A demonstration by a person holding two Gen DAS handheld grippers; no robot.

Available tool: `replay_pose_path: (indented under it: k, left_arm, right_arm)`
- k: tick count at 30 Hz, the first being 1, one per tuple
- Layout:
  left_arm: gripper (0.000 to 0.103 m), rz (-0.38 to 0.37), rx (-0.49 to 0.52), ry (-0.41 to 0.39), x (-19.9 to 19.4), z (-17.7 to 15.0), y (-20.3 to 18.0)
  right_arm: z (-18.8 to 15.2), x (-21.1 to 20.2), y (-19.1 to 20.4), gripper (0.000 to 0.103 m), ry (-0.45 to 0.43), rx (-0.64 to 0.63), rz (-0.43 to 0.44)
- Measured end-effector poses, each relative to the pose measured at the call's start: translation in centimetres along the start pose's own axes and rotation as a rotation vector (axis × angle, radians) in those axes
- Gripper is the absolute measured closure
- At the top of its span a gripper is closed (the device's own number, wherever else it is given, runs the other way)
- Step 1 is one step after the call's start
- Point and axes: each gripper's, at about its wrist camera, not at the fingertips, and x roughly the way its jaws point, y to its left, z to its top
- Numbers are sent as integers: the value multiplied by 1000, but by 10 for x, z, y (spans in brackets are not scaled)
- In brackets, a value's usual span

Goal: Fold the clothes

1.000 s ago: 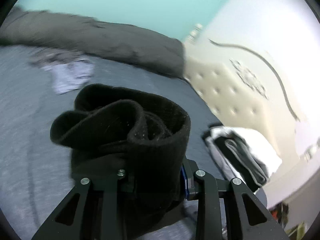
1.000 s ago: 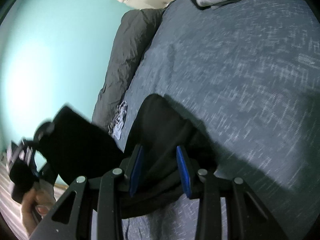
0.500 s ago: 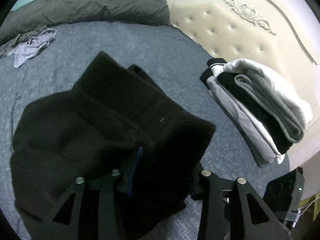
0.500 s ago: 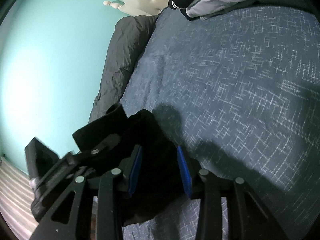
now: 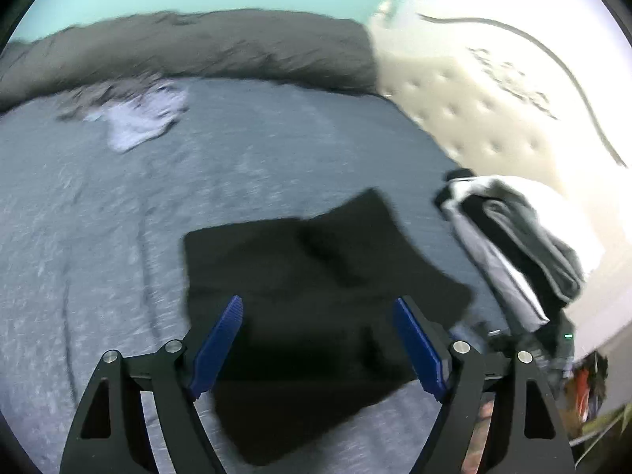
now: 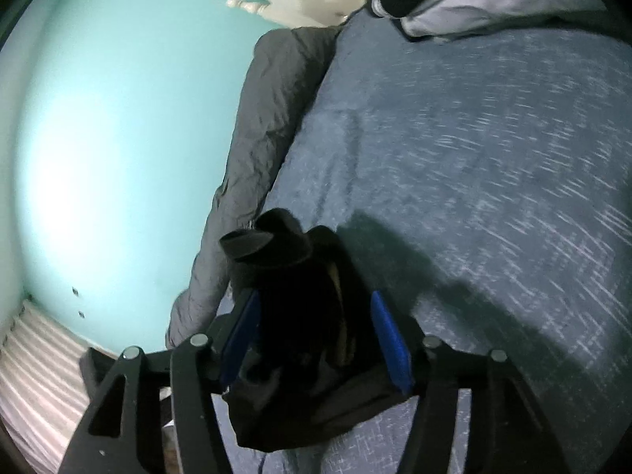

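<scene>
I am seeing my left gripper spread wide and empty above the black garment, which is lying folded flat on the grey-blue bedspread just beside the stack of folded clothes. My right gripper is standing apart too — blue pads either side of the dark cloth, not pinching it.

Bed: blue-grey patterned sheet. Rolled grey duvet along far edge. Cream tufted headboard at right. Turquoise wall behind duvet.
</scene>
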Motion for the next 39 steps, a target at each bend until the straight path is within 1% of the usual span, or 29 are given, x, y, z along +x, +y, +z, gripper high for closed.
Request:
replay_pose_path:
  k: [3,6,8,9,11,12,13,14,15,17,18,20,22,25,29,32,35,39]
  left_arm:
    - [21,19,-28,11,2,-9,18]
    - [21,38,-56,22,3,-17,37]
    - [21,51,-75,30,4,-23,49]
    - [21,58,-84,33,5,-26,55]
    - [21,71,-103,41,6,-31,67]
    - [21,77,-112,45,7,-34,73]
    - [21,72,-117,47,8,-36,76]
    - [21,68,-118,51,9,-37,77]
    - [21,67,-114,54,10,-38,77]
    - [21,69,-98,65,12,-42,77]
    - [21,69,-97,69,13,-45,78]
    - [21,60,-106,72,16,-52,81]
    - [21,51,-118,78,20,-58,82]
    - [20,43,-130,79,25,-64,83]
    - [18,46,-134,74,24,-65,85]
    - [18,53,-138,65,20,-64,88]
    - [18,60,-143,41,12,-64,88]
    - [19,88,-142,5,1,-59,86]
  right_arm:
    - [-2,2,14,41,12,-58,19]
    - [-1,-8,26,41,-47,-84,44]
    - [-1,-6,33,41,-40,-124,39]
    - [-2,-3,34,41,-30,-137,22]
    - [-6,5,30,41,-3,-132,3]
    - [-6,9,28,45,6,-124,-2]
    - [-7,13,25,51,15,-116,-8]
    - [-8,16,22,64,23,-109,-13]
    - [-9,19,20,72,28,-106,-21]
    - [-12,23,13,79,33,-85,-53]
    - [-12,23,7,83,31,-58,-51]
    - [-11,24,-9,84,30,11,-48]
    - [-13,26,-21,85,40,62,-64]
    - [-13,27,-27,85,44,101,-70]
    - [-19,28,-26,86,73,112,-87]
    - [-20,27,-21,86,82,92,-98]
    - [-20,26,-17,86,87,74,-108]
    - [-20,22,-19,87,103,87,-98]
